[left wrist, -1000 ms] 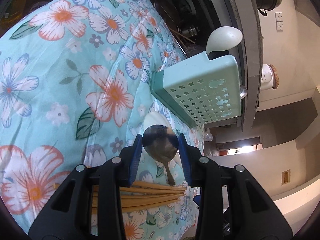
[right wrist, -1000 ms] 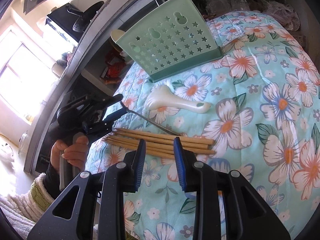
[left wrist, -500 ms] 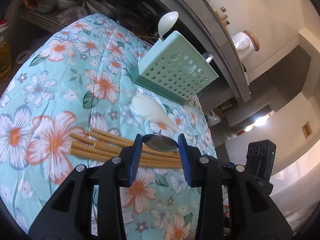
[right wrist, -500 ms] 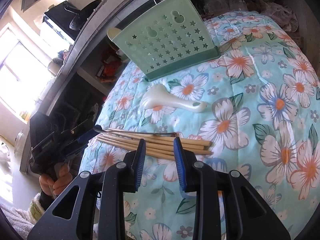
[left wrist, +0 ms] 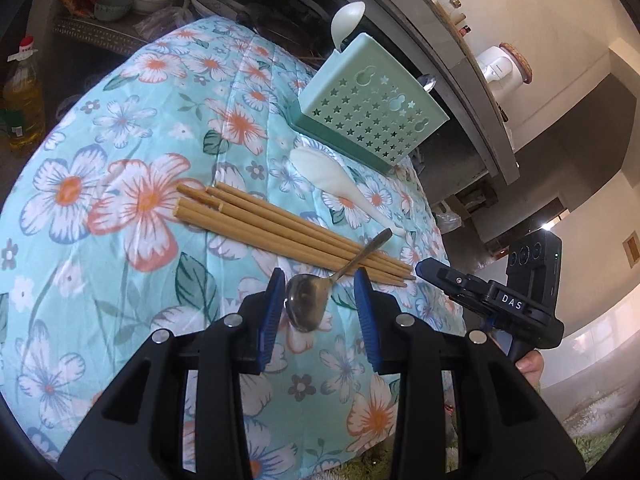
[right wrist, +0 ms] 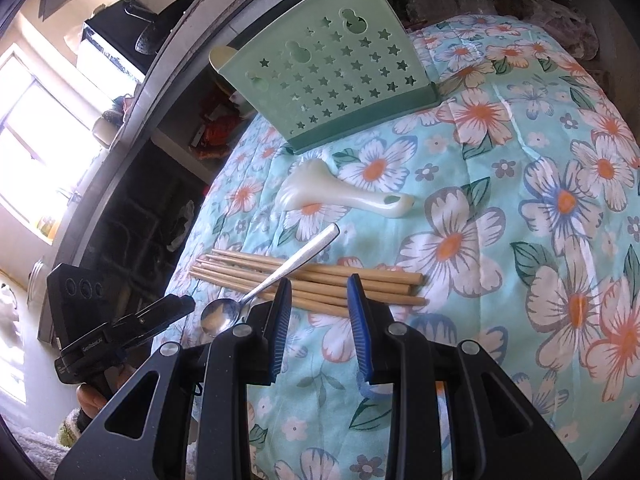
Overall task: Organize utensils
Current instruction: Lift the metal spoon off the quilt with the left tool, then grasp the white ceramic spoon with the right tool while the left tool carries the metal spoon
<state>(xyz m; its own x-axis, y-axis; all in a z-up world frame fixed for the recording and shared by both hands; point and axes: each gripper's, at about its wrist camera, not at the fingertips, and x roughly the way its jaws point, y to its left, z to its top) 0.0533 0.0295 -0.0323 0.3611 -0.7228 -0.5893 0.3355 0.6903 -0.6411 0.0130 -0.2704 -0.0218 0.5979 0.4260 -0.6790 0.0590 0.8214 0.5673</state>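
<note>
Utensils are spread on the floral cloth [left wrist: 120,280] in front of the green holder [left wrist: 372,116]; some are already stood in the holder. The cloth's far edges are cut off in both views, and what it covers is not seen.

The holder's star-punched front wall is shown only; its inside and compartments are hidden. A white ladle [left wrist: 348,16] is seen sticking out at one top corner and a metal tip [left wrist: 428,80] at the other. Which compartment each sits in cannot be told.

Chopsticks [left wrist: 280,232] are laid in a loose bundle, well in front of the holder. The sticks overlap, so the count is not clear. In the right wrist view part of the bundle is covered by the right gripper [right wrist: 318,284].

A white rice paddle [left wrist: 336,180] is laid flat between the holder and the chopsticks, just in front of the holder's base.

A metal spoon [left wrist: 306,304] is furthest from the holder: its bowl is on the cloth and its handle is laid across the chopsticks.

The left gripper [left wrist: 319,280] is set narrow; the spoon bowl is framed by its pads but is not touched. The right gripper is also narrow, with nothing held, above the chopsticks. Of the person, only fingertips [left wrist: 530,364] are seen.
</note>
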